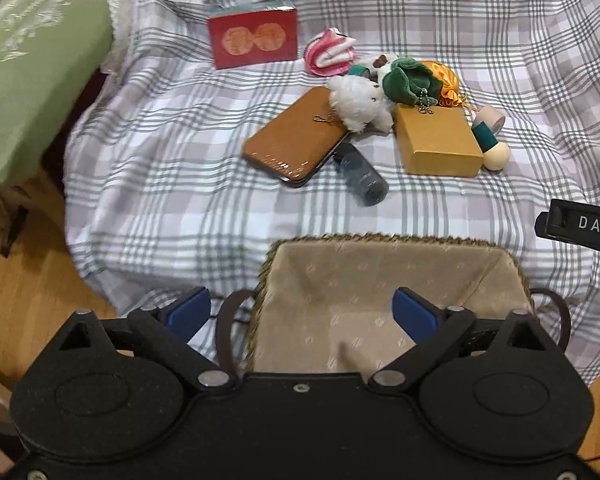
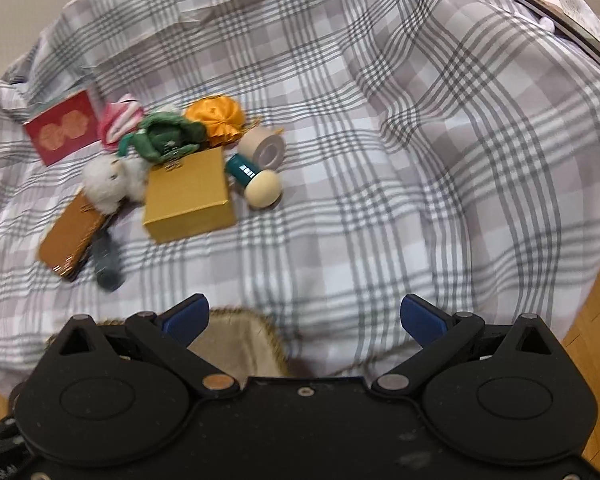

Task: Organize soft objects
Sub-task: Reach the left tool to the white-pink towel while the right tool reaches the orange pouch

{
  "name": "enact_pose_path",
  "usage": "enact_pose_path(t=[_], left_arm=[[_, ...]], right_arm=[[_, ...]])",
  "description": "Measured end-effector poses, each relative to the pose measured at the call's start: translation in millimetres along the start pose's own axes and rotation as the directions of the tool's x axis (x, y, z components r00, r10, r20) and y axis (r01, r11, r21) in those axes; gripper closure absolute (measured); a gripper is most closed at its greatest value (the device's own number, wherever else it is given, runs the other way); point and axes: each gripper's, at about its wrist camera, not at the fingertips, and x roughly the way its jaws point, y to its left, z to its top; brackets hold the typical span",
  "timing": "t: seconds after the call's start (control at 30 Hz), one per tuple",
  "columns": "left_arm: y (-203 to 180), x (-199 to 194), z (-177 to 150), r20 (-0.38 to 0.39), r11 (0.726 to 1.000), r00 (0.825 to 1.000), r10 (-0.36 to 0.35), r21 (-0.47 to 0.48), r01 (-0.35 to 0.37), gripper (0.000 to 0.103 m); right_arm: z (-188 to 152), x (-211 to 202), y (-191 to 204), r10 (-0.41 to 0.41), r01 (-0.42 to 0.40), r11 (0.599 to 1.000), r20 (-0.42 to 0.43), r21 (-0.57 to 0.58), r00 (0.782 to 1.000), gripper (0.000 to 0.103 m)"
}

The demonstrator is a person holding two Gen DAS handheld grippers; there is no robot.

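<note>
A woven basket (image 1: 384,240) with a beige cloth lining sits on the plaid bed cover, right in front of my left gripper (image 1: 302,310), which is open and empty above its near edge. Beyond it lie a white fluffy toy (image 1: 358,102), a green plush (image 1: 406,80), a pink striped cloth (image 1: 330,52) and an orange satin pouch (image 1: 446,78). My right gripper (image 2: 304,318) is open and empty, with the basket's corner (image 2: 256,320) below it. The same toys show there: white toy (image 2: 108,182), green plush (image 2: 168,134), pink cloth (image 2: 120,120), orange pouch (image 2: 216,118).
Hard items lie among the toys: a gold box (image 1: 436,140), a brown case (image 1: 296,136), a dark bottle (image 1: 362,176), a red booklet (image 1: 254,38), a tape roll (image 1: 490,118) and a green-handled brush (image 1: 494,148). A green pillow (image 1: 32,60) lies left. Wooden floor surrounds the bed.
</note>
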Motion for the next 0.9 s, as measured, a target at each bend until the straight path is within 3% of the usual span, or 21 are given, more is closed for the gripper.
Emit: enact_pose_path(t=[0.5,0.9], left_arm=[[-7,57,81,-0.013,0.998,0.998,-0.069,0.003,0.069,0.011],[-9,95,147,0.032,0.999,0.999,-0.027,0.020,0.027,0.011]], right_arm=[[79,67,18,-0.018,0.019,1.000,0.014,-0.021,1.000,0.001],[130,104,43,-0.005,0.007,0.999,0.039,-0.053,0.999,0.001]])
